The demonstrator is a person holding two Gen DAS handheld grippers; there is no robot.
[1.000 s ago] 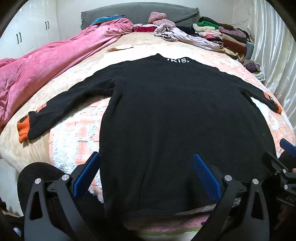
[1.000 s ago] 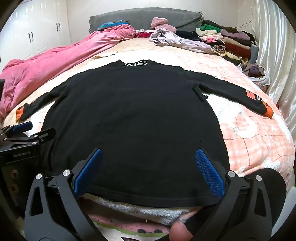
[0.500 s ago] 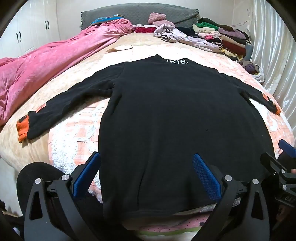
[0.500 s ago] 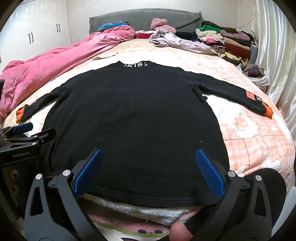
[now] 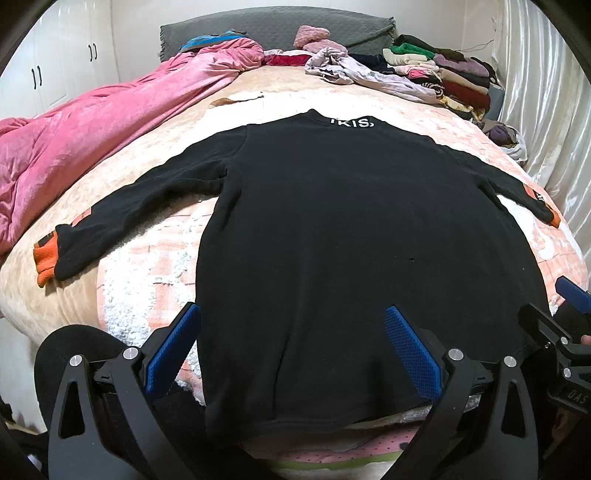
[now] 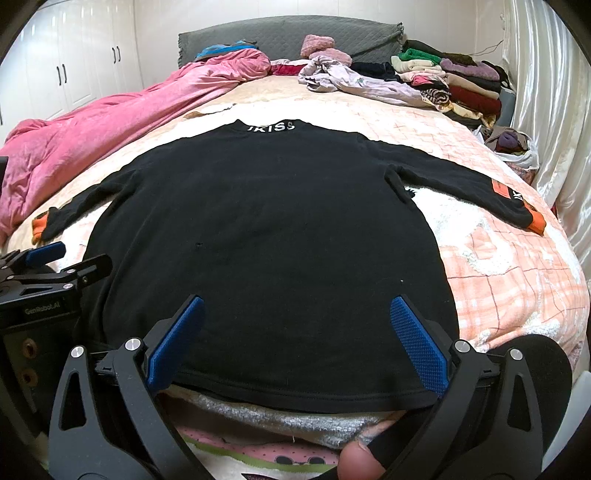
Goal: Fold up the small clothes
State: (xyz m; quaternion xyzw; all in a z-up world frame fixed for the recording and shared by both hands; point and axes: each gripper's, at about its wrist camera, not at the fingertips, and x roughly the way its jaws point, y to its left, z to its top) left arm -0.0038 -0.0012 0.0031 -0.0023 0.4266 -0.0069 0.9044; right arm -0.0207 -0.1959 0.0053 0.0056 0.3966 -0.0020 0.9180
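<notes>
A black long-sleeved sweater lies flat on the bed, collar with white letters at the far end, both sleeves spread out with orange cuffs. My left gripper hovers open over the hem near its left side, with nothing between the blue pads. Over the hem's right part my right gripper also stands open and empty. Each gripper shows at the edge of the other's view: the right one, the left one.
A pink quilt is bunched along the bed's left side. Loose and stacked clothes fill the far right by the grey headboard. A shiny curtain hangs on the right, white wardrobe doors on the left. A fingertip shows at the bottom.
Both grippers have hardly moved; the views have shifted only slightly. The sweater lies as before.
</notes>
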